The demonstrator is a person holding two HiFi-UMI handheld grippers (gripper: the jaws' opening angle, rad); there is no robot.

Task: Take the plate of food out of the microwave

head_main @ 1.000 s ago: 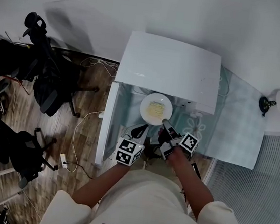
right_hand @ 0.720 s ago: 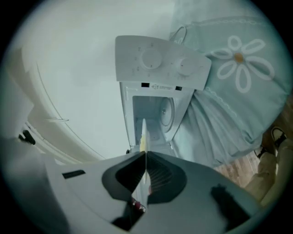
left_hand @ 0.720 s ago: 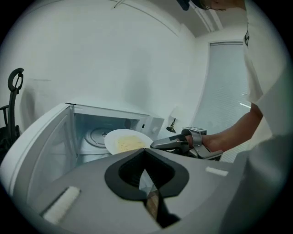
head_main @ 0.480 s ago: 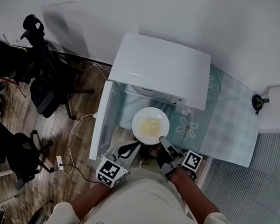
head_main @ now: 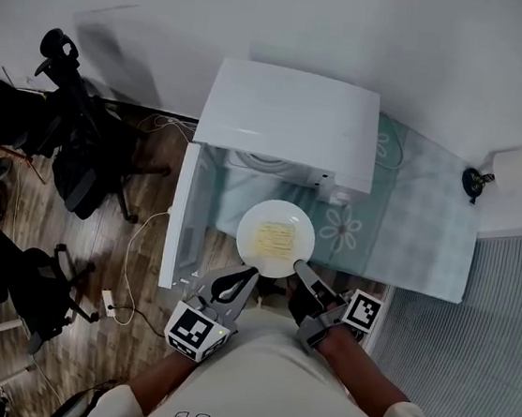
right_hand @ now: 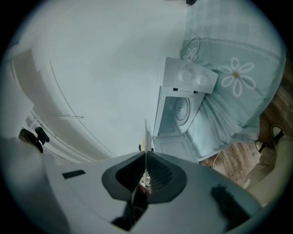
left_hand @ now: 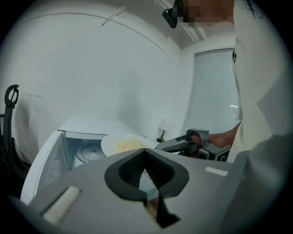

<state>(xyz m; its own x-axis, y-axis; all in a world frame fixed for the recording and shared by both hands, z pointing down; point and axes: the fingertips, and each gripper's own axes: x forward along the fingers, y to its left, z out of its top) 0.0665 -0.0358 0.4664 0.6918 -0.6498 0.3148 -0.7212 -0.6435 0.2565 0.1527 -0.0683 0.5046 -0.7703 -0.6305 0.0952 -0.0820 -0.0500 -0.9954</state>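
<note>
A white plate (head_main: 275,239) with yellow food hangs level in front of the open white microwave (head_main: 290,122), outside its cavity. My right gripper (head_main: 300,267) is shut on the plate's near right rim; in the right gripper view the plate (right_hand: 145,132) shows edge-on between the pads. My left gripper (head_main: 249,274) sits at the plate's near left edge, its jaws shut with nothing between them. In the left gripper view the plate (left_hand: 124,144) lies beyond my left gripper (left_hand: 144,157), with the right gripper (left_hand: 159,146) at its side. The glass turntable (left_hand: 90,151) is bare.
The microwave door (head_main: 186,224) stands swung open to the left. The microwave rests on a table with a pale blue flowered cloth (head_main: 415,222); a small black object (head_main: 473,181) sits at its far right. Black office chairs (head_main: 77,166) and cables (head_main: 144,236) are on the wooden floor at left.
The plate has come out of the microwave toward me, carried by the right gripper. Both grippers have drawn back toward my body.
</note>
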